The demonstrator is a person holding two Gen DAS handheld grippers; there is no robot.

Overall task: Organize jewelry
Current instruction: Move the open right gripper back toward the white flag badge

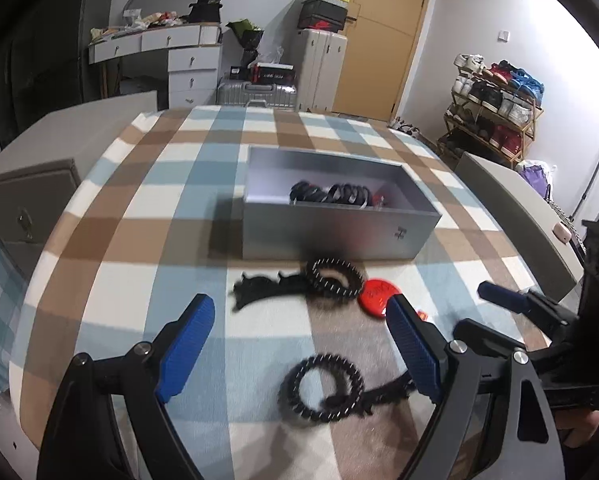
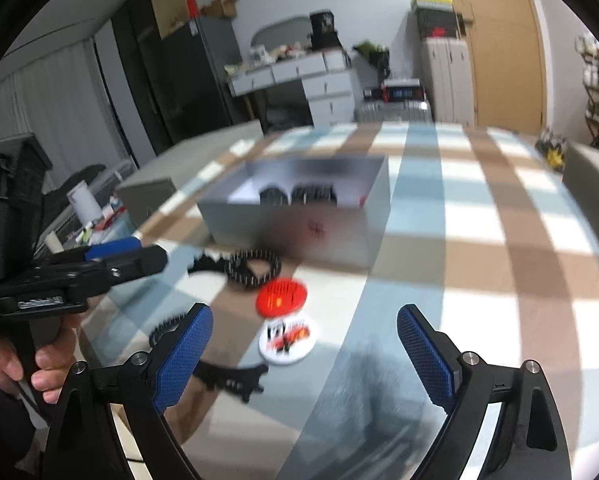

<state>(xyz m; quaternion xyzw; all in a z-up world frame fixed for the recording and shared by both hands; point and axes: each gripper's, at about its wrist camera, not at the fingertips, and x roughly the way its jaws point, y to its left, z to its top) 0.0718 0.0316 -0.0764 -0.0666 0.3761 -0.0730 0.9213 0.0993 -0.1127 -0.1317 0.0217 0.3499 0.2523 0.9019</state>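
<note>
Bench (image 1: 259,152): checked cloth in blue, brown and white; room behind holds a desk with drawers (image 1: 187,64), suitcases and a shoe rack (image 1: 495,108).
Grey box (image 1: 323,228): open, mid-bench, several black bracelets inside.
Loose items, in front of the box: 2 black studded bracelets (image 1: 333,282) (image 1: 321,388), red disc (image 1: 379,296), white disc (image 2: 288,340).
Left hand-held gripper (image 1: 299,352): jaws apart, empty, above the nearer bracelet.
Right hand-held gripper (image 2: 305,356): jaws apart, empty; bare cloth to its right.

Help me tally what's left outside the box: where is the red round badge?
The red round badge lies on the checked cloth before the grey box, beside a studded black bracelet; in the right wrist view, a white badge lies nearer.
</note>
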